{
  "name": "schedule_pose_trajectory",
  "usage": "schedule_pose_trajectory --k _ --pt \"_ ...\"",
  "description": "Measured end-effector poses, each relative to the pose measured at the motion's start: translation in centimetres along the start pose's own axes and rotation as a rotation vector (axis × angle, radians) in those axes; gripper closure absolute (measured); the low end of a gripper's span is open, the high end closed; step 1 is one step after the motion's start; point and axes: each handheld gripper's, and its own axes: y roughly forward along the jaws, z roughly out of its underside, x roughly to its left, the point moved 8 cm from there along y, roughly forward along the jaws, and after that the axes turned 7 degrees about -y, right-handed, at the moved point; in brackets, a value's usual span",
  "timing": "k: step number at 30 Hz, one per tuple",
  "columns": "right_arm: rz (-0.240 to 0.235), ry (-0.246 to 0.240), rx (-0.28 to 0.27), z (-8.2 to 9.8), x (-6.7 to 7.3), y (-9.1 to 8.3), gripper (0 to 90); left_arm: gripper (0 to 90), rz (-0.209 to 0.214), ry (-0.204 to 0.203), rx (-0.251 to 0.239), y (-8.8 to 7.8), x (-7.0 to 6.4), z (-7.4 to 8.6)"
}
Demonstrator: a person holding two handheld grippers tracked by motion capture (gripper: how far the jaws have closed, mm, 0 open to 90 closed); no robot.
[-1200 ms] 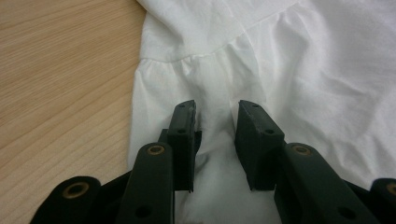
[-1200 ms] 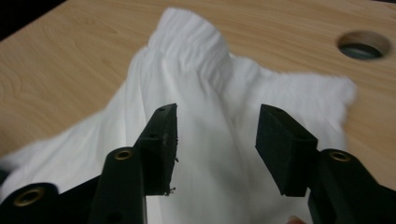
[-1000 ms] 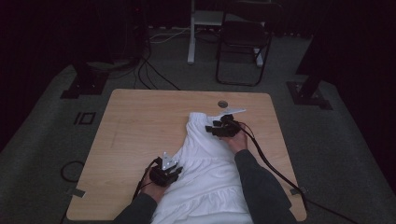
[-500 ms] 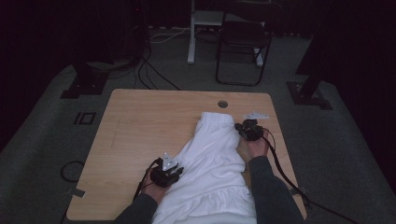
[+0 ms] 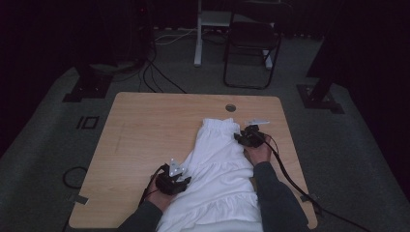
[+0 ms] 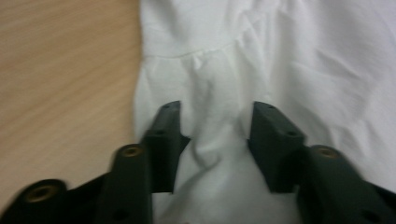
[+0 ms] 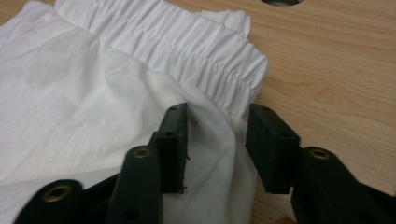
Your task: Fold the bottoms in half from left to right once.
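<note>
No readable text, label or number appears anywhere.

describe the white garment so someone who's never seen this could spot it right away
On the wooden table, look to the near right part, between the two hands. The white garment lies flat there, its gathered elastic band at the far end near the round hole. It is the one cloth thing on the table.

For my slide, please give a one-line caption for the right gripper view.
Right claw open astride the edge of a white skirt below its elastic waistband.
</note>
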Motion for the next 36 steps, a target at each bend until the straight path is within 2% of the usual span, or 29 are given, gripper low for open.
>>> schedule_pose_trajectory --k 4,5,6,7,8,9,10,11,12,13,15,17,18,19,20,21,22,23,27,28,29,34,35,36 --pt "-0.01 0.009 0.017 0.2 0.0 0.4 52.4 47.6 -0.02 0.001 -0.072 -0.9 1.0 -3.7" --pt "-0.009 0.012 0.024 0.3 0.0 0.6 52.1 46.4 -0.02 0.001 -0.072 -0.9 1.0 -3.7" --pt "-0.009 0.018 0.029 0.3 0.0 0.8 52.2 45.2 -0.024 0.003 -0.101 -0.5 1.5 -5.9" --pt "-0.009 0.017 0.031 0.4 0.1 0.9 52.2 44.0 -0.025 0.003 -0.105 0.0 1.8 -6.9" --pt "-0.007 0.018 0.036 0.5 0.2 1.1 52.2 42.7 -0.008 0.0 -0.114 0.6 2.0 -7.9" --pt "-0.007 0.018 0.036 0.5 0.2 1.1 52.2 41.2 -0.008 0.0 -0.114 0.6 2.0 -7.9" --pt "0.023 -0.002 0.031 0.6 0.5 1.3 52.2 39.6 0.037 -0.014 -0.138 2.2 2.1 -9.8" --pt "0.023 -0.002 0.031 0.6 0.5 1.3 52.2 38.6 0.037 -0.014 -0.138 2.2 2.1 -9.8" --pt "0.052 -0.019 0.03 0.6 0.7 1.3 52.3 37.3 0.041 -0.021 -0.147 4.2 2.2 -11.2" --pt "0.052 -0.019 0.03 0.6 0.7 1.3 52.3 36.9 0.041 -0.021 -0.147 4.2 2.2 -11.2" --pt "0.072 -0.028 0.022 0.7 1.2 1.3 53.5 36.2 -0.007 -0.025 -0.122 6.7 2.5 -11.9" --pt "0.08 -0.022 0.011 0.8 1.7 1.3 53.7 35.4 -0.064 -0.066 -0.061 10.0 3.1 -11.7" --pt "0.08 -0.024 0.007 0.8 1.8 1.4 53.8 35.5 -0.072 -0.076 -0.041 10.8 3.2 -11.4" --pt "0.08 -0.024 0.007 0.8 1.8 1.4 53.8 35.5 -0.072 -0.076 -0.041 10.8 3.2 -11.4" --pt "0.08 -0.029 0.007 0.8 2.0 1.3 53.8 35.5 -0.075 -0.086 -0.015 11.5 3.1 -10.7" --pt "0.079 -0.03 0.005 0.9 2.2 1.3 53.8 35.7 -0.078 -0.089 -0.009 11.7 3.1 -10.4" --pt "0.075 -0.032 0.006 1.0 2.5 1.2 53.8 36.5 -0.079 -0.102 -0.036 11.4 3.1 -10.0" --pt "0.075 -0.031 0.003 1.1 2.6 1.1 53.8 36.7 -0.085 -0.103 -0.042 11.2 3.0 -9.8" --pt "0.071 -0.036 -0.008 1.4 3.2 0.8 53.8 38.3 -0.108 -0.113 -0.048 10.4 2.8 -8.9" --pt "0.065 -0.04 -0.006 1.7 3.8 0.5 53.8 38.5 -0.122 -0.115 -0.048 9.8 2.4 -8.3" --pt "0.065 -0.04 -0.006 1.7 3.8 0.5 53.8 38.7 -0.122 -0.115 -0.048 9.8 2.4 -8.3" --pt "0.043 -0.059 -0.011 2.4 5.4 -0.3 53.8 38.7 -0.127 -0.129 -0.051 8.1 1.2 -6.4" --pt "0.041 -0.059 -0.015 2.5 5.5 -0.3 53.8 38.4 -0.127 -0.129 -0.051 8.1 1.2 -6.4" --pt "0.042 -0.062 -0.02 2.5 5.6 -0.3 53.8 36.8 -0.079 -0.129 -0.033 7.7 0.6 -6.0"
